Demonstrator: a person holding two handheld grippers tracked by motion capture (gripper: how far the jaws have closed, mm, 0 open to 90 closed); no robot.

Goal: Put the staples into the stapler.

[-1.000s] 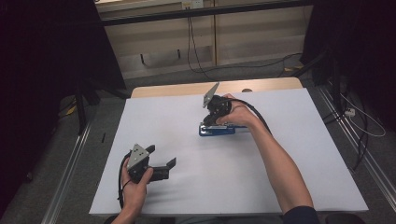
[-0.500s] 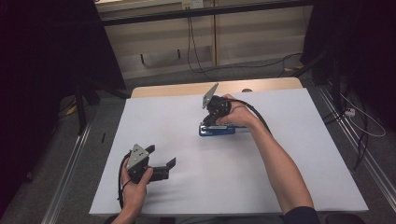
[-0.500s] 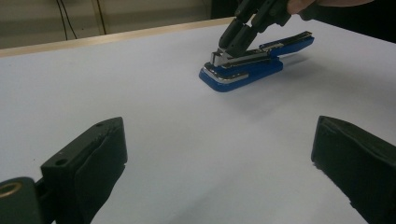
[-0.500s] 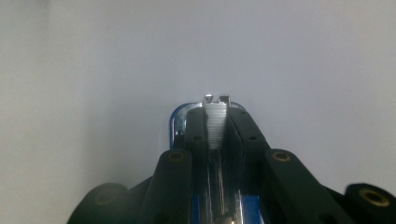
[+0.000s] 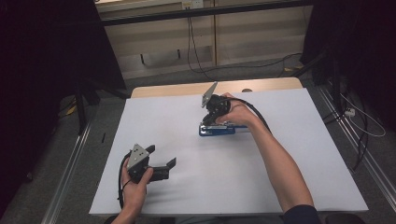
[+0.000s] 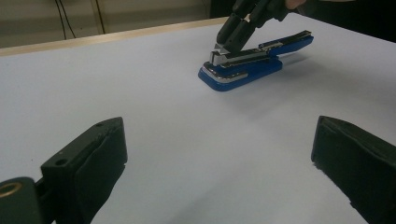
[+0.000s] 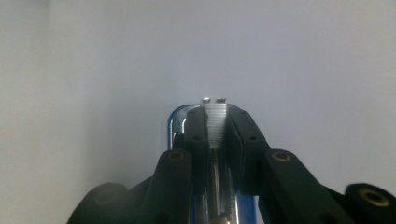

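Right now my right gripper (image 5: pixel 209 122) is clamped on the silver metal staple strip (image 7: pixel 215 122) at the front end of the blue plastic-and-metal stapler (image 5: pixel 217 129), its 2 black jaws pinching the strip from either side. In the right gripper view the ribbed strip stands between the pads with 2 small tips poking out ahead. The stapler lies flat on the white sheet-covered table (image 5: pixel 289 154), towards the far middle, with its upper arm raised a little off the base, as the left gripper view shows.

My left gripper (image 5: pixel 163 168) hovers near the table's near-left corner, jaws wide apart with nothing between them, well apart from the stapler.

As I judge it, the risk is in the pinch: the strip is thin and smooth, so it could slip from the pads or snap into shorter pieces if I twist. Nothing pins the base, so a pull might drag or tip the whole stapler instead.

The 1 container here is the stapler's own channel, and how many staples sit in it I cannot tell.
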